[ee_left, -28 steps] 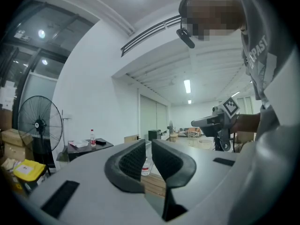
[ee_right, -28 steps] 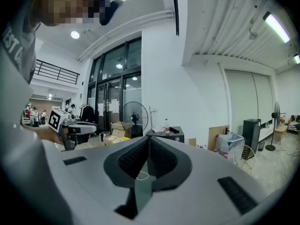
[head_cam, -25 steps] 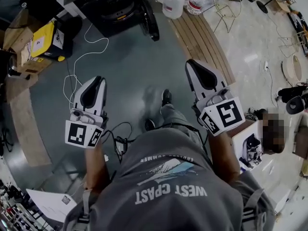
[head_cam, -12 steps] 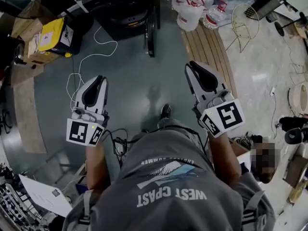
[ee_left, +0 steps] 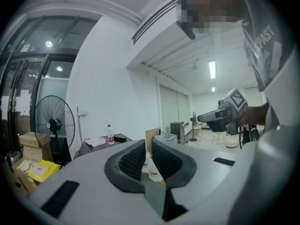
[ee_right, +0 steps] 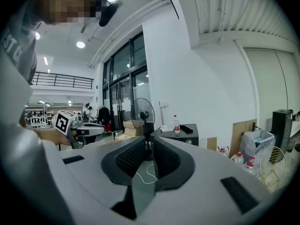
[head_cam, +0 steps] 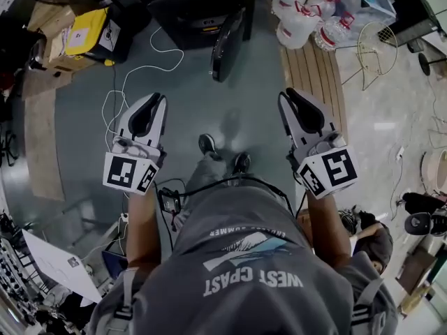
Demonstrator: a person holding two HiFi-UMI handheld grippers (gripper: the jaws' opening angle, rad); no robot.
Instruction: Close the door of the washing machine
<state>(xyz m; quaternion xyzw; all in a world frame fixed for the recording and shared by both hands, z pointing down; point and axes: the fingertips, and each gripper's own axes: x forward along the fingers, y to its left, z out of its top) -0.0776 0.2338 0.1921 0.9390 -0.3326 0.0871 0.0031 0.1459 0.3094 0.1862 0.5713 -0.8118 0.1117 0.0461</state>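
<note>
The washing machine [head_cam: 199,9] is a dark, glossy box at the top of the head view, standing on a smooth grey-green floor [head_cam: 188,96]; its one door [head_cam: 227,44], a rounded black panel seen nearly edge-on, hangs open from the front toward the person, well ahead of both claws and touched by neither; the left claw [head_cam: 159,98] and the right claw [head_cam: 290,93] are two matching white moulded shells with black, finely ribbed pads, each carrying one white cube [head_cam: 129,173] printed with black square markers; they are held side by side and well apart, pointing toward the machine; in the left gripper view the left claw [ee_left: 149,146] has its pads drawn almost together, only a thin slit between them, and it holds nothing; in the right gripper view the right claw [ee_right: 150,146] stands narrowly parted, its jaws having just been opening, with nothing between the pads and nothing touched; one thin white cable [head_cam: 136,68] loops across the floor left of the door; right of the door lies one slatted wooden board [head_cam: 314,68], and beyond it at least three clear plastic water jugs [head_cam: 299,23] with red caps; one yellow box [head_cam: 87,30] sits at the upper left; one round wire-caged fan [ee_right: 143,114] shows in the right gripper view; two dark shoes [head_cam: 207,144] stand on the floor between the claws.
</note>
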